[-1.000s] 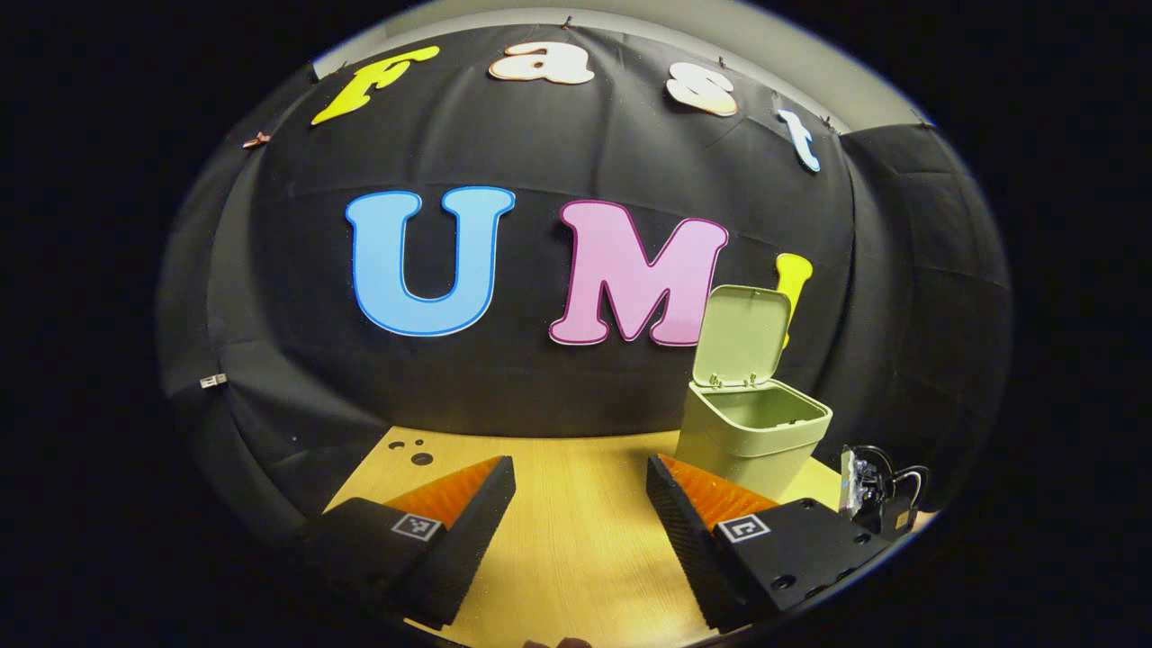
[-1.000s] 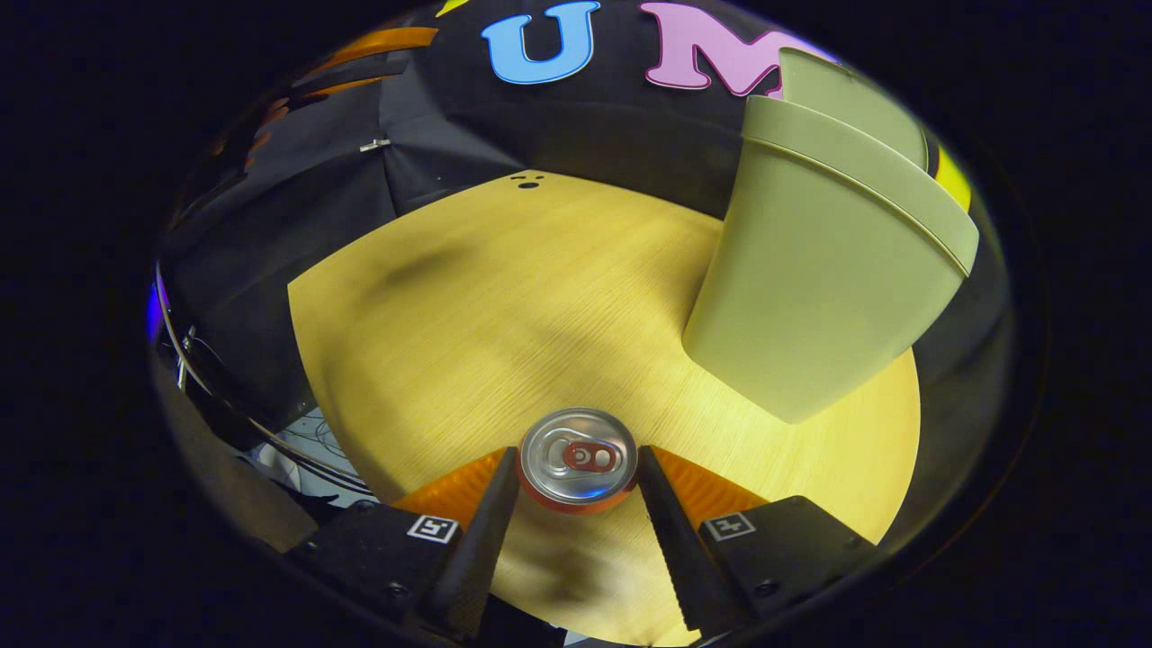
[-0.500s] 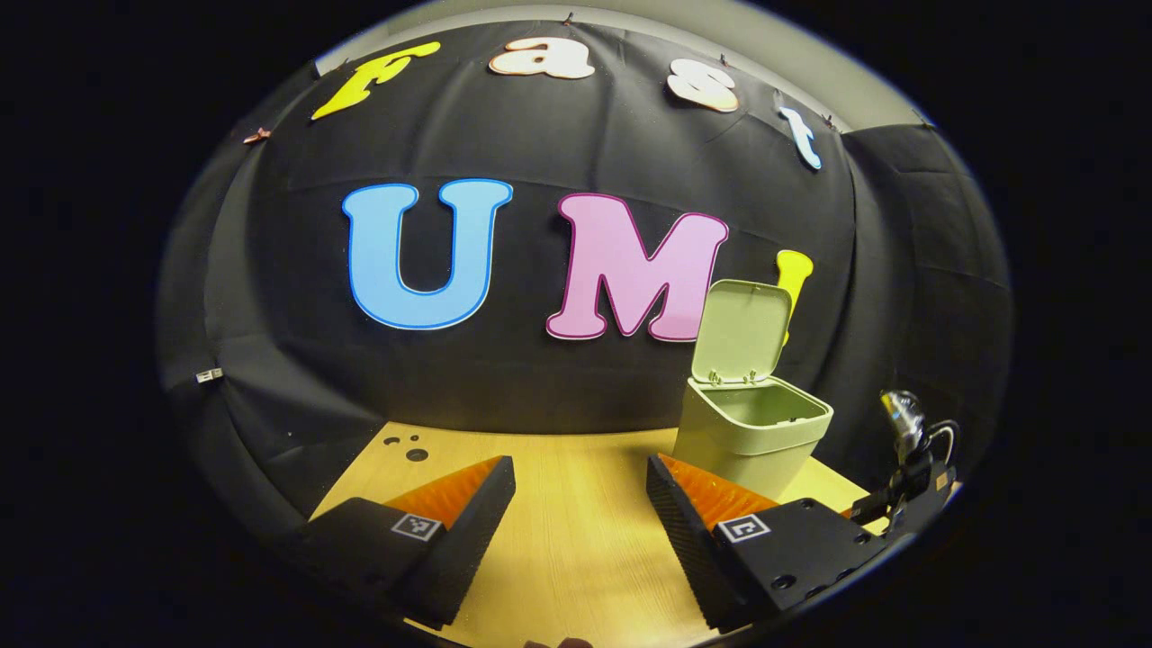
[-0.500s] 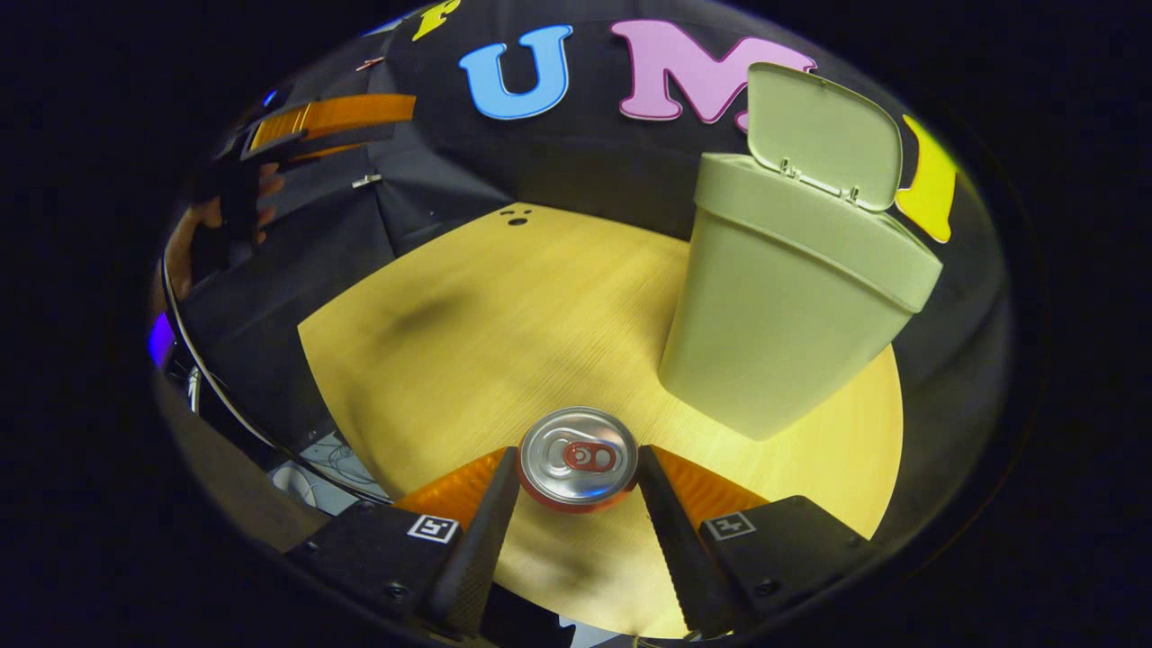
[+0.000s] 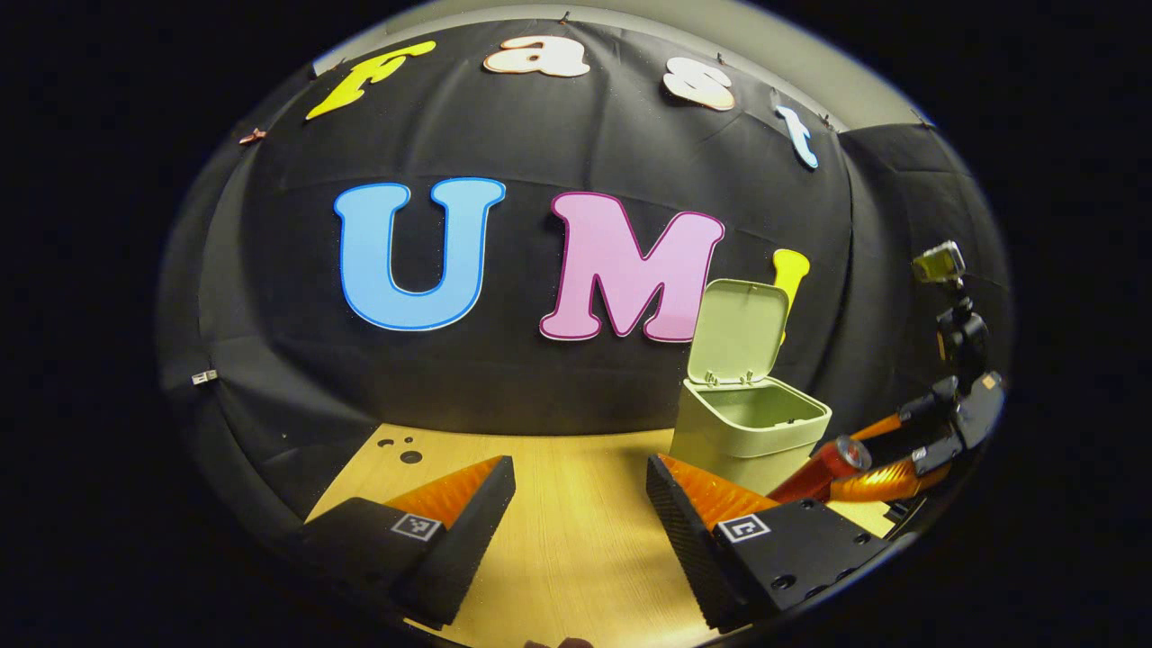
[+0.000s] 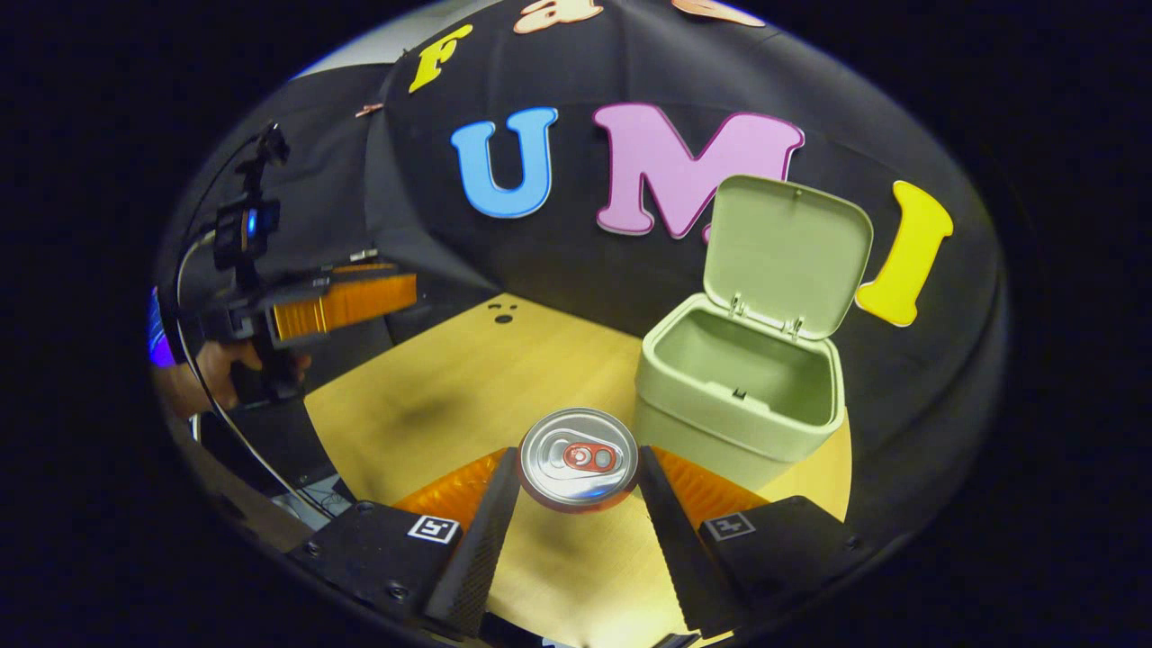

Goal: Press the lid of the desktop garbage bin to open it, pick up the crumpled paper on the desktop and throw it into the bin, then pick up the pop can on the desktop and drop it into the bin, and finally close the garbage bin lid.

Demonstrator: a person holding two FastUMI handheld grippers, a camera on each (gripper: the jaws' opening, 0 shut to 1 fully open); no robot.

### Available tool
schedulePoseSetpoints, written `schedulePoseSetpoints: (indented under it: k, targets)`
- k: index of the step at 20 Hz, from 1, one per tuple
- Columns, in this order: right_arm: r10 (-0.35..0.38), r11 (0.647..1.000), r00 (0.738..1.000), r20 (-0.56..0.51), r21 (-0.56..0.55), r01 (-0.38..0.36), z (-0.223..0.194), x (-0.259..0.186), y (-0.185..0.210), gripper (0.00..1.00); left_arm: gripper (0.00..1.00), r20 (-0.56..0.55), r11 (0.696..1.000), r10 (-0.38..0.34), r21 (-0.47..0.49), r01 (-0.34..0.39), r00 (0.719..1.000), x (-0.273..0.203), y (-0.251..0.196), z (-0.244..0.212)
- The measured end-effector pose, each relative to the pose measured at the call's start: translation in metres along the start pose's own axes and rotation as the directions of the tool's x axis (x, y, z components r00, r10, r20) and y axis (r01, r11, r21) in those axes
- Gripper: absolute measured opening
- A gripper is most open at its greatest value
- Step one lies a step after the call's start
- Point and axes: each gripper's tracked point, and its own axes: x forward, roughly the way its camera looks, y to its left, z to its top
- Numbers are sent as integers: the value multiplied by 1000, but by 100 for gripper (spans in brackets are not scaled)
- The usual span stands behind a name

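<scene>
Step in hand: judged to be the third, carrying the pop can (image 6: 579,459) to the bin (image 6: 740,396); no crumpled paper lay on the desktop (image 6: 468,378), so that step looked done, though the bin's bottom was hidden.
Right gripper (image 6: 578,486): both fingers pressed on the can's sides, the jaws parted just as far as the can is wide; the can's top faced the camera, and it was held clear of the desktop.
Can's place: near side of the bin, just short of its rim and a little left of the opening.
Bin: far right on the desktop, its lid (image 6: 785,255) standing upright at the back and the mouth open.
Left gripper (image 5: 580,504): wide open and holding nothing, hovering over the desktop left of the bin.
Next move calls for: carrying the can farther and rightward until it hangs over the mouth, then parting the fingers; the lid remains to be closed.
</scene>
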Motion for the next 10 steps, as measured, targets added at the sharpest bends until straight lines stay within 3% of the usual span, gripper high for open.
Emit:
schedulePoseSetpoints:
  k: [10]
  targets:
    - [-124, 992, 971, 204, 36, 119, 89, -15, -57, 83, 95, -2, 1000, 3, 3, -3, 1000, -3, 2, 0]
